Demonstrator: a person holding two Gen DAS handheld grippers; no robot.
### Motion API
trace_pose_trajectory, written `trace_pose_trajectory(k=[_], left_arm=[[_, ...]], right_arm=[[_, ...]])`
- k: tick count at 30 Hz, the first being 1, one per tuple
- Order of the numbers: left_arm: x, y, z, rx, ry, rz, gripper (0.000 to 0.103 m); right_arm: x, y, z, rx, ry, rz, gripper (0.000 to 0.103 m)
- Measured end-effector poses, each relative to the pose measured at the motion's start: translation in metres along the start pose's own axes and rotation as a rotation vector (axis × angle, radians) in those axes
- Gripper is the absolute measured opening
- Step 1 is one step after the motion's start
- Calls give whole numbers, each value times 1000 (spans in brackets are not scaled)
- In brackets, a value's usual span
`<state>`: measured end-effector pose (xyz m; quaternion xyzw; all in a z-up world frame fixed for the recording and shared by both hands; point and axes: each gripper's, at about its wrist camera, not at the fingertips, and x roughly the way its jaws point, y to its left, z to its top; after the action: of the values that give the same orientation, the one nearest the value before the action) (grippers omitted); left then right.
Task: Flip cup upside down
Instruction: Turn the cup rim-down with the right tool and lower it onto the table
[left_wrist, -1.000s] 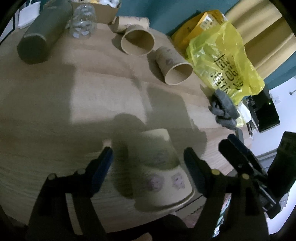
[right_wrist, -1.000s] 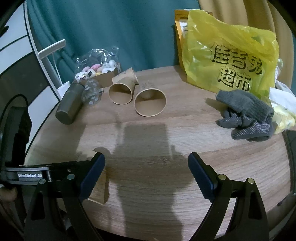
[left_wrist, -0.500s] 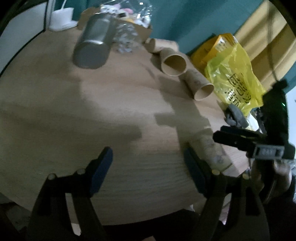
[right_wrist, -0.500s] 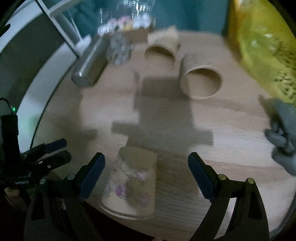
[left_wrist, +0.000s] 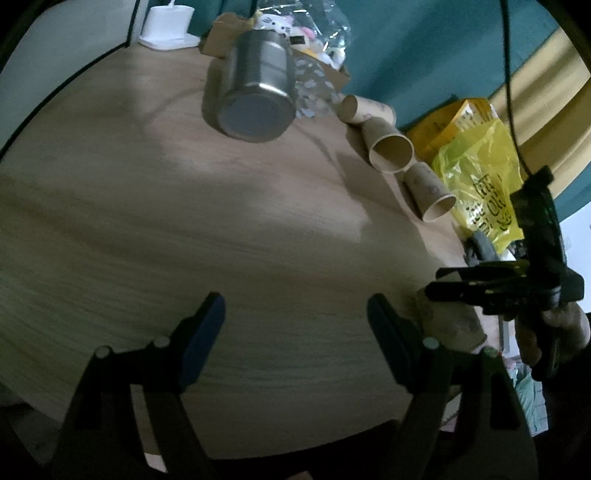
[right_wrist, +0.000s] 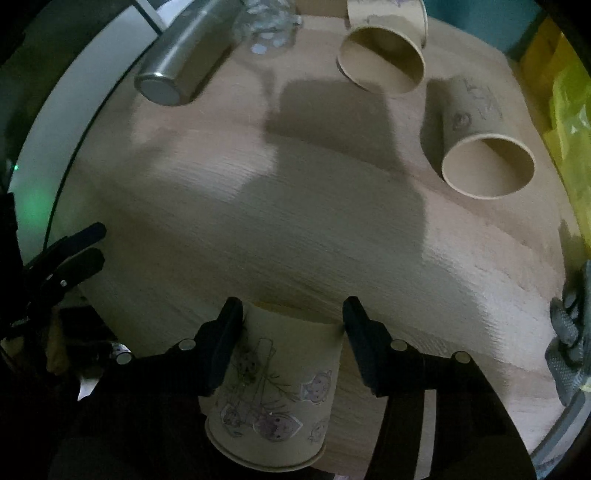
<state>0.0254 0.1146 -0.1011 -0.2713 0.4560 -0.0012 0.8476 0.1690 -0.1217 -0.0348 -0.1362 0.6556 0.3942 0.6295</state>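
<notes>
1. The paper cup (right_wrist: 275, 387) with cartoon stickers sits between the two fingers of my right claw (right_wrist: 291, 332), at the near edge of the wooden table (right_wrist: 314, 229). Its wide rim points toward my camera and its narrower base points away over the tabletop.
2. My right claw's blue pads (right_wrist: 225, 343) are narrowed to the cup's width and lie against its sides; I appear to have hold of it.
3. From my left wrist view the same cup (left_wrist: 448, 321) shows only as a blurred tan shape under the right claw (left_wrist: 476, 286), at the table's right edge.
4. My left claw (left_wrist: 295, 339) is spread wide with nothing between its fingers, hovering above bare table (left_wrist: 184, 221), apart from the cup.
5. Farther out, two plain brown paper cups lie on their sides, one (right_wrist: 382, 59) at the back and one (right_wrist: 480, 151) to its right, mouths toward me.
6. A steel flask (right_wrist: 183, 59) lies on its side at the back left.
7. A yellow plastic bag (left_wrist: 480, 184) stands beyond the brown cups, and a grey glove (right_wrist: 570, 343) rests at the right edge.
</notes>
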Motion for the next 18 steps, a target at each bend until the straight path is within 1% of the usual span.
trace_pose_trajectory(k=[2,5,6,7,9,11,14,15,18], left_arm=[[-1,-2,0,10,-11,3,81],[-7,-7,-3,33,-53,12,81],[-9,-10,-4,50,-71,28,81],[-10,-12,-5,61,-81,38,81],[-10,-14,-6,69,-91,33,81],[-10,-17,-8,82,-97,35,81],[-9,-25,-12,108,-107,43,81],[-8,-28,-14,118,-105,44,81],[-5,-36,-19,146,-112,49,81]], right_arm=[[-10,5,-4,-9,-73,-14,59],[-32,24,-17,-84,-275,-125,59],[-39,30,-25,-105,-365,-166,59],[-42,34,-33,-112,-424,-178,59],[-48,40,-51,-112,-564,-197,59],[-42,47,-69,-102,-685,-247,59],[-42,44,-85,-78,-819,-314,59],[-39,42,-92,-60,-855,-335,59],[-38,37,-111,-26,-941,-361,59]])
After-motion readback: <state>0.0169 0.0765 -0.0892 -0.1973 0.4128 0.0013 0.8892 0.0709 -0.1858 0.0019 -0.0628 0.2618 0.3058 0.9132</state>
